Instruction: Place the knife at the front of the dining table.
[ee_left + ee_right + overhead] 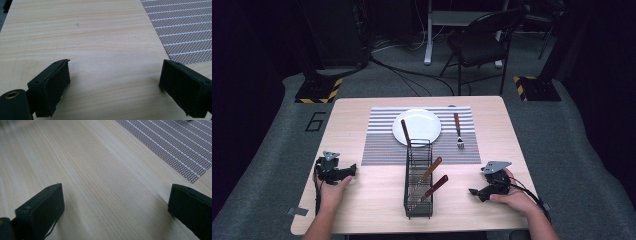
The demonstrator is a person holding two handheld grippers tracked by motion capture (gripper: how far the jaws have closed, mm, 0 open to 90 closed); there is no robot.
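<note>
A white plate (422, 122) lies on a striped placemat (382, 145) at the table's far middle. To the plate's right a fork (458, 131) with a brown handle rests on the mat. A black wire caddy (418, 182) stands near the table's front centre with three brown-handled utensils (432, 170) leaning in it. My left gripper (337, 172) rests low on the table at the left, open and empty (113, 80). My right gripper (479, 191) sits at the right front, open over bare wood (116, 205).
The wooden table (362, 200) has bare wood at both front corners. The placemat's corner (180, 32) lies just beyond the left gripper, and its edge (175, 147) beyond the right one. A black chair (482, 42) and cables stand on the floor behind the table.
</note>
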